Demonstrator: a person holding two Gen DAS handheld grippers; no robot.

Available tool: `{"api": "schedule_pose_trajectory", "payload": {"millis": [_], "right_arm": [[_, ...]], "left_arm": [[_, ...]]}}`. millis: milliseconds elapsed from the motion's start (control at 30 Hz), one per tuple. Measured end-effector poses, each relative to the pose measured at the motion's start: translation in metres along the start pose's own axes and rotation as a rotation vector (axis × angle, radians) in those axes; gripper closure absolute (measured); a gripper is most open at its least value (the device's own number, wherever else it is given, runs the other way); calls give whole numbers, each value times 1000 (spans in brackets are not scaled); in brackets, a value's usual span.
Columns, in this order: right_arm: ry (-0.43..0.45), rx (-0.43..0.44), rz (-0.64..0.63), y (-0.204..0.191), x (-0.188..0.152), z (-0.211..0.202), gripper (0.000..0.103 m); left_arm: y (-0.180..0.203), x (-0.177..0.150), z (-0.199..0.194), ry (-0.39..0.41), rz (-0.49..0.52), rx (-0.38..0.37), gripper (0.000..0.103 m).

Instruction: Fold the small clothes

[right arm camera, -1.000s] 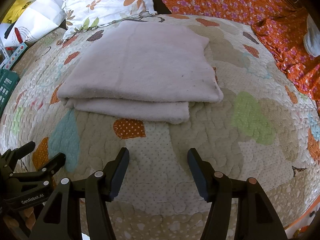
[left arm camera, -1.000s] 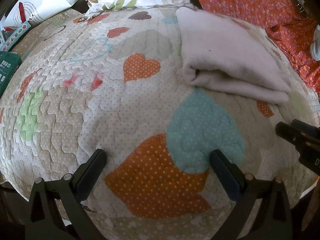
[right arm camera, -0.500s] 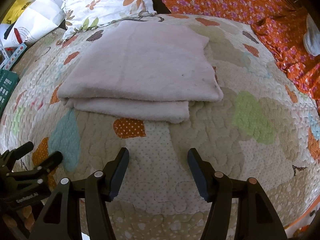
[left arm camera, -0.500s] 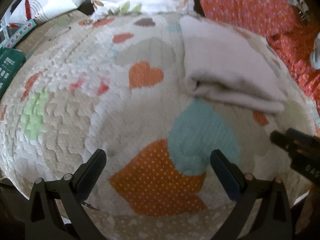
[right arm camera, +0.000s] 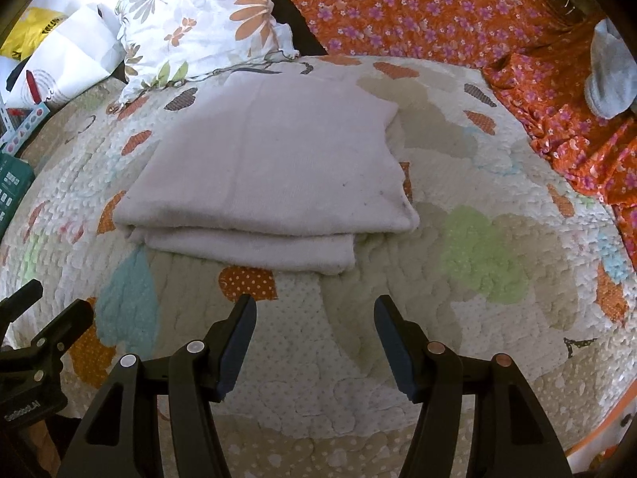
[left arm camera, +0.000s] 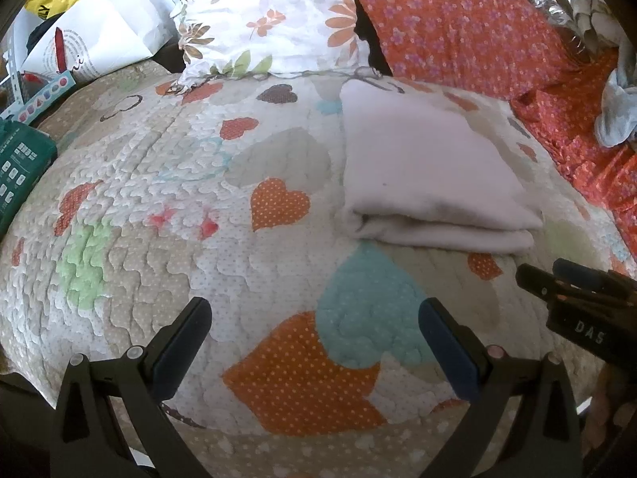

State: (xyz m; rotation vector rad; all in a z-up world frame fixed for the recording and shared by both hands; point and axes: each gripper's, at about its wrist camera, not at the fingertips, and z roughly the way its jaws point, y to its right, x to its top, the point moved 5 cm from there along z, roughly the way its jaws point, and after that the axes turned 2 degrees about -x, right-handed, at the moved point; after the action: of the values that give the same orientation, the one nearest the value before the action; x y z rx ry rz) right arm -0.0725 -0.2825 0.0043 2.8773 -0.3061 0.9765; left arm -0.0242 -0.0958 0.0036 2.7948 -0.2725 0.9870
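The folded cloth (right arm camera: 270,183) lies on the quilt (right arm camera: 458,318), pillow (right arm camera: 199,20) behind it.

Folded cloth (right arm camera: 270,183): plain pale pinkish-white. Quilt (left arm camera: 167,247): beige and white, polka-dotted hearts in orange, teal, light green. Pillow (left arm camera: 270,20): white, with orange and grey flowers, green leaves. Bedsheet (right arm camera: 418,12): orange, small purple flowers. Box (left arm camera: 20,167) at left edge: dark green.

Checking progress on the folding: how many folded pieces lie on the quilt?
1: a pale folded cloth on the heart quilt, ahead of the open right gripper. More may be hidden.
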Motion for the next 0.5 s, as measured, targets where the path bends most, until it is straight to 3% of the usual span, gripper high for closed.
{"api": "schedule_pose_trajectory", "payload": {"millis": [500], "right_arm": [[-1,-8,-32,-6,-3,1,36]], "left_arm": [[-9,-7,15,-74,-8,7,0]]}}
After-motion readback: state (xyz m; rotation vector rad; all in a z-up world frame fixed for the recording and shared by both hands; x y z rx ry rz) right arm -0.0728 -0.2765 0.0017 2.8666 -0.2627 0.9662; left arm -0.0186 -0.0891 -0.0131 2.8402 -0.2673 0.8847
